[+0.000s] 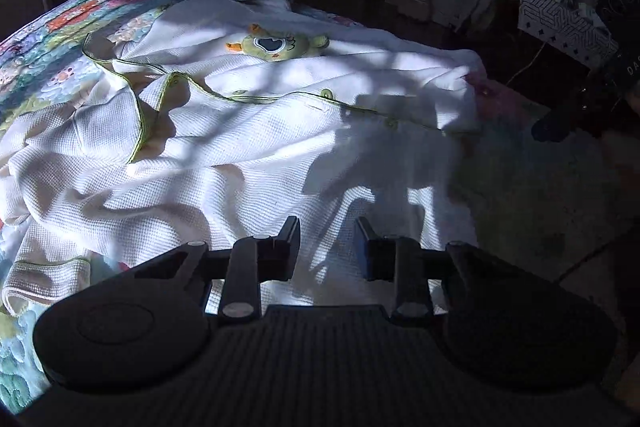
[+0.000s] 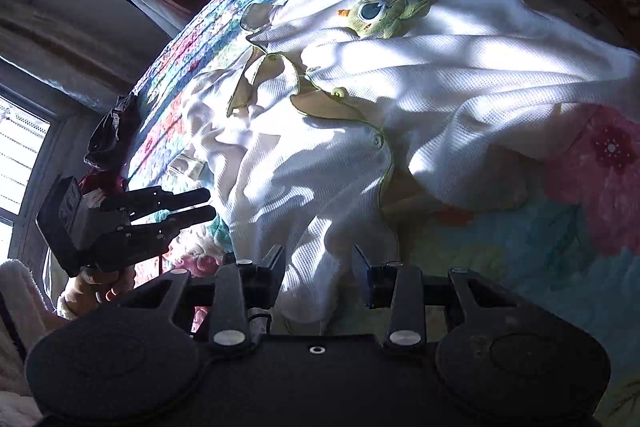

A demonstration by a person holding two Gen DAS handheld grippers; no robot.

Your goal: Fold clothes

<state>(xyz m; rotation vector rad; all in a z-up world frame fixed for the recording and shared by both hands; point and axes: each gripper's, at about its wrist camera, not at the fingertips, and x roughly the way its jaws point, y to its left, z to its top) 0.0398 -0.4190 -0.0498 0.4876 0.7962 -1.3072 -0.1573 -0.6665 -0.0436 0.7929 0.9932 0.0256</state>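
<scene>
One garment (image 1: 224, 131), a white waffle-knit romper with green piping and a green creature patch (image 1: 276, 45), lies crumpled on the quilt (image 1: 48, 39) of a bed. Left wrist view: it fills the frame from 9 to 1 o'clock, collar toward 10 o'clock, snaps undone, a cuff at 8 o'clock. No neat fold appears; the front flaps lie loose and wrinkled. Folding is judged barely begun: smoothing, closing the flaps and folding sleeves and legs remain. Left tongs (image 1: 327, 247) stand narrowly apart over the cloth at 6 o'clock, gripping nothing. Right tongs (image 2: 318, 275) stand partly open astride a ridge of cloth at 6 o'clock; whether the pads press it cannot be told.
</scene>
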